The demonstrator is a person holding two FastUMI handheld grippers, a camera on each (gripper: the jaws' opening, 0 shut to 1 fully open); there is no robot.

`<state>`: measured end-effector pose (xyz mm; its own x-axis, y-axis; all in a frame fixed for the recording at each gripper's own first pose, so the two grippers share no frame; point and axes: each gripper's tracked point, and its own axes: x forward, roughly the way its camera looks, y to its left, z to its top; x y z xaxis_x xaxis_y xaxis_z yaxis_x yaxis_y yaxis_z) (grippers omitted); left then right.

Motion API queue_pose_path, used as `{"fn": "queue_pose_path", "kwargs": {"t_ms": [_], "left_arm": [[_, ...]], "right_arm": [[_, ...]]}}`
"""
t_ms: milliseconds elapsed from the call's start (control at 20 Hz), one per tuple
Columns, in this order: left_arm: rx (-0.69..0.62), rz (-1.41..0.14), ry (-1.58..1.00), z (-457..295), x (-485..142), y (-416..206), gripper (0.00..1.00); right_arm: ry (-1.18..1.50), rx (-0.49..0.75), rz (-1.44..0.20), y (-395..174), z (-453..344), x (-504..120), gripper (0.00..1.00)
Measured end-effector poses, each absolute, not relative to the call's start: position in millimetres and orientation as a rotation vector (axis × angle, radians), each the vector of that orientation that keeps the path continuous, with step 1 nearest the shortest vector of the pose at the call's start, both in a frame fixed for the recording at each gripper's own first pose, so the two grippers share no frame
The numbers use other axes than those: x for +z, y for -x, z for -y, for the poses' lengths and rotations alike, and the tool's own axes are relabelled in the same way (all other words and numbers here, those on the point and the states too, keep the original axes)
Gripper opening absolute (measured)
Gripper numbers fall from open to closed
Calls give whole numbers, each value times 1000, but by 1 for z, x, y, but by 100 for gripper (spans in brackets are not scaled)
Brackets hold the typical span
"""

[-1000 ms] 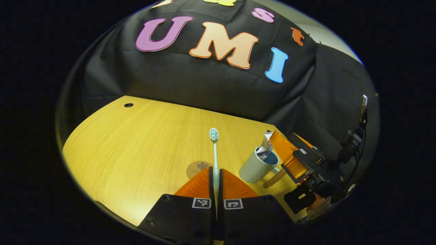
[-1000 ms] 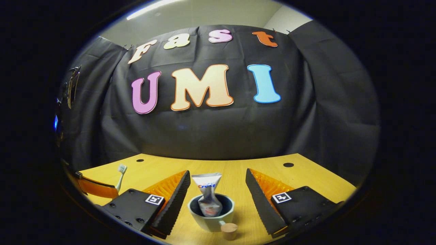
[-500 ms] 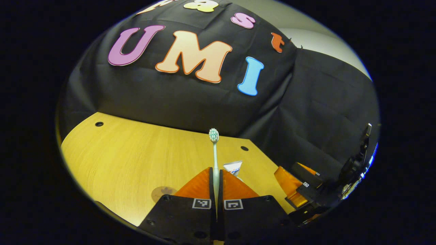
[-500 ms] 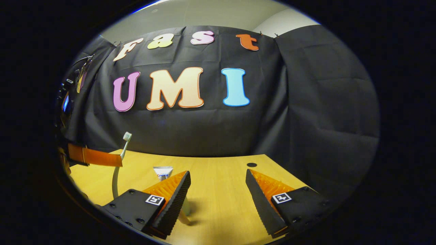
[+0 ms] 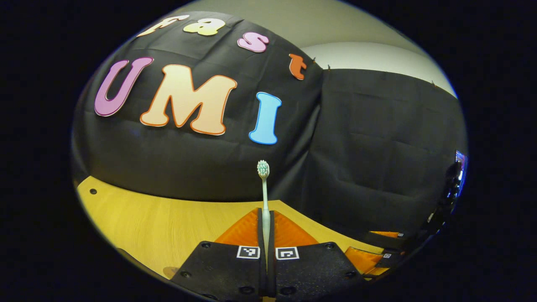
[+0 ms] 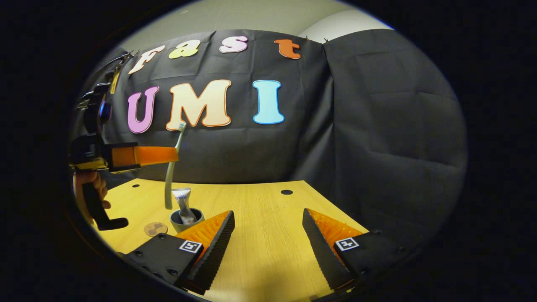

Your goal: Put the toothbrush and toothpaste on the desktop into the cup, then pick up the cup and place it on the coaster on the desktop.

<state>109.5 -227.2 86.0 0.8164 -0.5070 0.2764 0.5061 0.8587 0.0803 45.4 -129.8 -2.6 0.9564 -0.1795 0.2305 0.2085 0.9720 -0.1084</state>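
Toothbrush lifted over the cup; the right hand has backed away.

Left gripper (image 6: 168, 155) fingers pinch the toothbrush (image 6: 170, 184) above the cup (image 6: 184, 219), toothpaste (image 6: 183, 205) already inside, coaster (image 6: 155, 229) just beside; right gripper (image 6: 268, 235), withdrawn, gapes wide, empty.

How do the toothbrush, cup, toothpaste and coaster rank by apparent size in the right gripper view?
1. Toothbrush, plainly the longest.
2. Cup, partly hidden by the right tongs.
3. Toothpaste and coaster: too close to rank.
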Motion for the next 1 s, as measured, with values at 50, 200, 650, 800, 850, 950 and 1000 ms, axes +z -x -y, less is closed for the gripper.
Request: {"fn": "queue_pose_path", "kwargs": {"t_ms": [50,200,650,800,850,950,1000], "left_arm": [[-542,303,-28,230,80,-113,0],[-546,314,-91,235,57,-126,0],[-514,332,-125,237,41,-133,0],[-502,335,-107,235,35,-135,0],[-498,329,-103,234,33,-134,0],[-487,318,-97,232,28,-138,0],[-484,311,-95,232,25,-139,0]], "right_arm": [[132,-199,220,-42,131,-5,99],[97,-200,215,-36,138,-8,99],[101,-201,212,-38,143,-15,99],[112,-192,200,-39,140,-20,99],[114,-189,197,-39,139,-21,99],[118,-187,192,-37,140,-23,99],[119,-186,190,-37,140,-25,99]]}}
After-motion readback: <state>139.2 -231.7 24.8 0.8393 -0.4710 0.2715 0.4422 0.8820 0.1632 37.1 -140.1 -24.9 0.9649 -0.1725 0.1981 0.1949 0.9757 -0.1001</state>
